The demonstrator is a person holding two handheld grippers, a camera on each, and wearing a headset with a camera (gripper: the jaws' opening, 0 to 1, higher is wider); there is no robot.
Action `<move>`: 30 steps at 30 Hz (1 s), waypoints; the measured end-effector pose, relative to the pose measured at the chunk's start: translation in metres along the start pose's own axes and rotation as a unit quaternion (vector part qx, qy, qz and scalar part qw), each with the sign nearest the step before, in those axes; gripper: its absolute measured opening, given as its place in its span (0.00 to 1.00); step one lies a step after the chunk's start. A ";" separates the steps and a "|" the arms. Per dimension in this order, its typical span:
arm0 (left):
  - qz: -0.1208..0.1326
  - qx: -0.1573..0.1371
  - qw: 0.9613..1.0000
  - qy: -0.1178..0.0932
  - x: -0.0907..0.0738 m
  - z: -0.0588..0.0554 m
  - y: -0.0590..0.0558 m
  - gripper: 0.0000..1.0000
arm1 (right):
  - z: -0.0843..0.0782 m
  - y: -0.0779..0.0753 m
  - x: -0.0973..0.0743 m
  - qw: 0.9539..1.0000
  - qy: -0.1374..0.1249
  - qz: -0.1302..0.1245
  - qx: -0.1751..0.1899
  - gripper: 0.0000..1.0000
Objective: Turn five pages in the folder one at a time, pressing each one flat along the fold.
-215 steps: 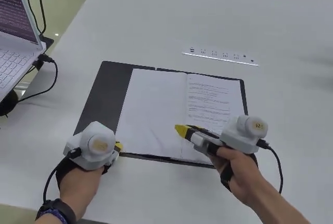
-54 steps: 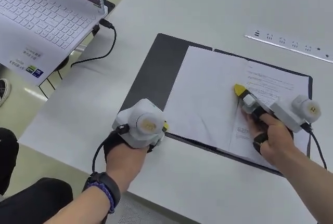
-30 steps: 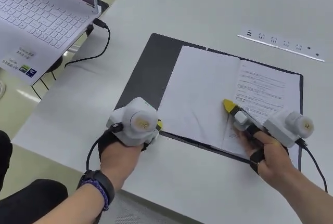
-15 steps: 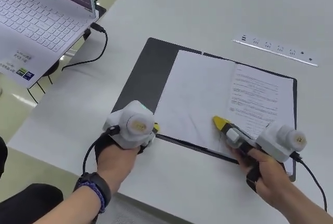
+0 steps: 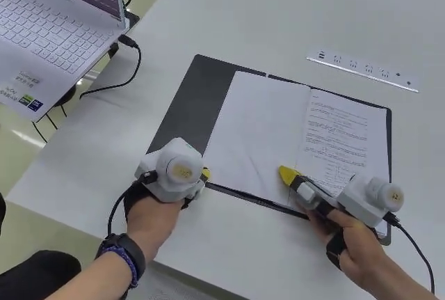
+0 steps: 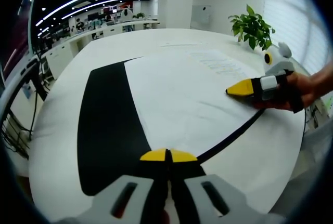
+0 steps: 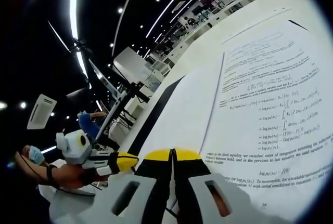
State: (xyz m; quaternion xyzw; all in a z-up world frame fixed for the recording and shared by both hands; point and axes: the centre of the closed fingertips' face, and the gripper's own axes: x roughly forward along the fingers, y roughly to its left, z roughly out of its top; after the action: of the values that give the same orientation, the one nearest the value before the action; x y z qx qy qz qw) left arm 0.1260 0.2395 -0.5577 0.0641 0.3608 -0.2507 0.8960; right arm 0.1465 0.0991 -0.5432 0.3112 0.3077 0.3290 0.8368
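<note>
A black folder (image 5: 186, 103) lies open on the white table, a blank white page (image 5: 257, 133) on its left half and a printed page (image 5: 342, 143) on its right. My right gripper (image 5: 286, 174) is shut, its yellow tips resting on the paper near the fold at the folder's near edge. In the right gripper view the jaws (image 7: 172, 155) meet over the printed page (image 7: 270, 115). My left gripper (image 5: 203, 174) is shut at the folder's near left edge, its tips (image 6: 168, 155) touching the black cover (image 6: 106, 130). The right gripper (image 6: 240, 87) shows there at the right.
An open laptop (image 5: 49, 28) sits at the far left with a black cable (image 5: 119, 70) trailing toward the folder. A flush power strip (image 5: 361, 70) is set into the table beyond the folder. Bare table lies to the right and far side.
My right gripper has slid along the fold toward the near edge of the folder. The left gripper stays at the near left edge. The camera has shifted.
</note>
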 end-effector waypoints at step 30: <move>-0.002 -0.002 1.000 -0.003 0.000 0.000 0.000 0.00 | -0.032 0.018 -0.021 0.999 0.029 0.019 0.006 0.00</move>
State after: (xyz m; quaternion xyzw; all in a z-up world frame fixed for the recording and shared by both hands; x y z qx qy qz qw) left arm 0.1260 0.2395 -0.5582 0.0604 0.3585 -0.2523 0.8968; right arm 0.1043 0.1042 -0.5439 0.3123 0.3272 0.3522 0.8194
